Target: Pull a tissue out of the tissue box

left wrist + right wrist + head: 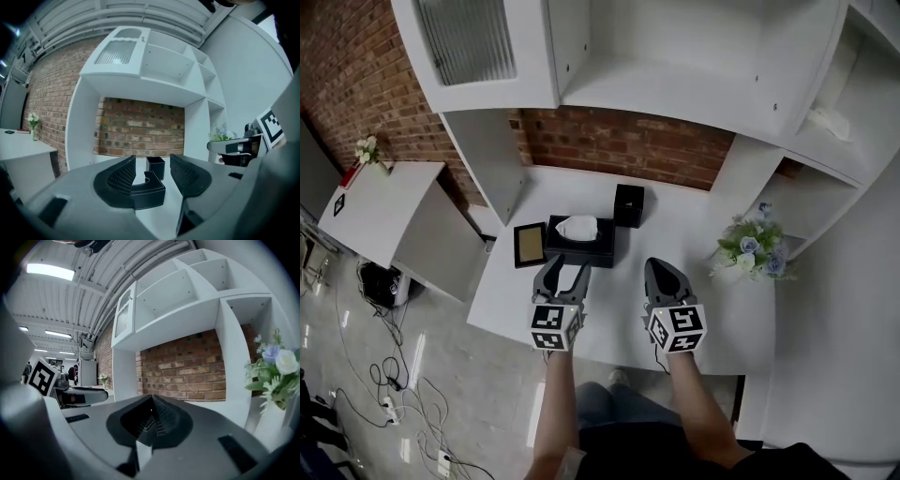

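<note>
A black tissue box (pixel 580 243) lies on the white desk (pixel 694 234), with a white tissue (pixel 577 226) bulging from its top slot. My left gripper (pixel 565 269) hovers just in front of the box, jaws open and empty. In the left gripper view the box's near corner (pixel 149 191) shows between the two open jaws of the left gripper (pixel 150 174). My right gripper (pixel 665 277) hangs to the right of the box, over bare desk, jaws shut with nothing between them. In the right gripper view the right gripper (pixel 151 414) shows its jaws pressed together.
A small black square holder (pixel 628 204) stands behind the box, and a framed picture (pixel 529 244) lies at the box's left. A bouquet of pale flowers (pixel 752 250) stands at the desk's right. White shelving (pixel 694 75) rises behind; a side table (pixel 384 216) stands at the left.
</note>
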`<state>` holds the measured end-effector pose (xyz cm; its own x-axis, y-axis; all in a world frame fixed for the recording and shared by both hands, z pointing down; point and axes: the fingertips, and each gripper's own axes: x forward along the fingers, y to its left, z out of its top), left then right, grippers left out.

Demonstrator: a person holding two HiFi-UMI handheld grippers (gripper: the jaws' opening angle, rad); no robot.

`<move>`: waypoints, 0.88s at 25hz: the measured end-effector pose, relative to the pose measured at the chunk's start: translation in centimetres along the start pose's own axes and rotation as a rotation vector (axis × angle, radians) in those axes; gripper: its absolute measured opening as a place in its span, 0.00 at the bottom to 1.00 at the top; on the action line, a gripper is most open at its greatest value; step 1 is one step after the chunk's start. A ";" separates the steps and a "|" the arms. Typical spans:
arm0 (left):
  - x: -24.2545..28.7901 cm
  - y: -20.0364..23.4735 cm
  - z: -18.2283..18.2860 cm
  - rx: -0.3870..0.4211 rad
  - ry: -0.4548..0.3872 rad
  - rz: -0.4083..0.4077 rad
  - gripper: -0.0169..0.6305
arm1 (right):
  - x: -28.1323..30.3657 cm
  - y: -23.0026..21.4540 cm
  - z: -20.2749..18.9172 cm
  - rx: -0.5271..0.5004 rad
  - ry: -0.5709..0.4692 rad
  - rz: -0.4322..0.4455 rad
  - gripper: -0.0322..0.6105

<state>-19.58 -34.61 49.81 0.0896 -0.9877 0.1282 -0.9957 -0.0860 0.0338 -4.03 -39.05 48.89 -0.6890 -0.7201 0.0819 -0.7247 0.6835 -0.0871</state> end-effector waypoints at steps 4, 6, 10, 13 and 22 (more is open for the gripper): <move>1.2 1.0 -1.1 -0.008 0.022 0.006 0.33 | 1.1 -0.2 -0.7 0.009 0.016 0.013 0.05; 1.8 1.4 -1.7 -0.002 0.040 0.000 0.33 | 1.5 -0.1 -0.8 0.009 0.019 0.015 0.05; 3.0 2.2 -2.4 0.014 0.064 -0.012 0.33 | 2.3 -0.5 -1.0 -0.002 0.026 0.017 0.05; 4.3 3.0 -2.5 0.010 0.074 -0.013 0.33 | 3.2 -1.1 -1.0 -0.007 0.037 0.007 0.05; 8.4 6.5 -3.9 0.122 0.214 -0.061 0.33 | 5.0 -1.5 -2.6 -0.049 0.103 0.029 0.05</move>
<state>-25.22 -43.01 54.93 0.1392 -0.9311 0.3372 -0.9825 -0.1725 -0.0707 -6.35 -43.38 51.99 -0.7052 -0.6853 0.1817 -0.7020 0.7109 -0.0430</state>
